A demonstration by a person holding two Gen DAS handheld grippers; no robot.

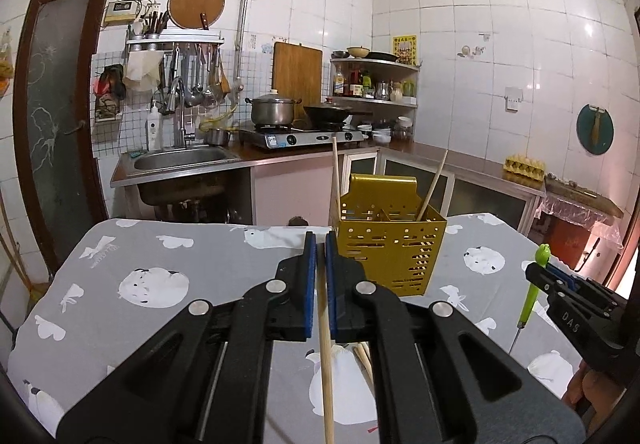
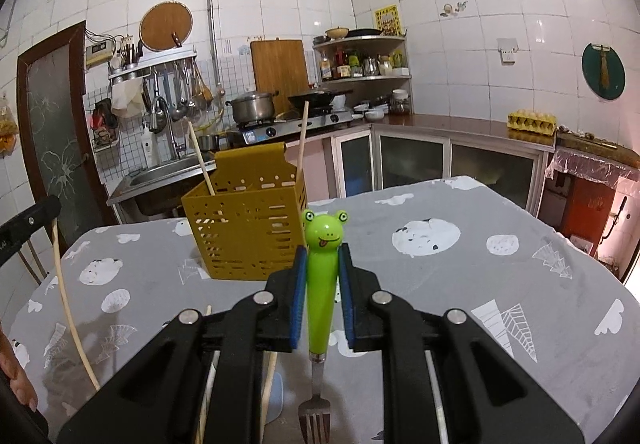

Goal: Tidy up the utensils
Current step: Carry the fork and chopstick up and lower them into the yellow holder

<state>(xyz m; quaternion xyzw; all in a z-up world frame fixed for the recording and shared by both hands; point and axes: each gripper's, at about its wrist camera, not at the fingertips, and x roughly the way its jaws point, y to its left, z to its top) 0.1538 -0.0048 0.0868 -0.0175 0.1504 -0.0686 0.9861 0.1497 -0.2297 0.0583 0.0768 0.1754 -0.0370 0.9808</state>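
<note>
Wooden chopstick [image 1: 325, 348] is pinched by the left gripper [image 1: 320, 244] beside the caddy [image 1: 390, 244]; a frog-handled fork [image 2: 322, 276] is clamped by the right gripper [image 2: 322, 264], its tines seen only there.

My left camera sits on my left gripper [image 1: 321, 244] and looks forward along its fingers, a little down at the table [image 1: 180, 256]. My right camera does the same from my right gripper [image 2: 323, 256]. Both are close to the table and face the kitchen wall. Both see the yellow basket [image 1: 390, 240] and the sink [image 1: 180, 159]. Each camera sees the other gripper at its edge.
</note>
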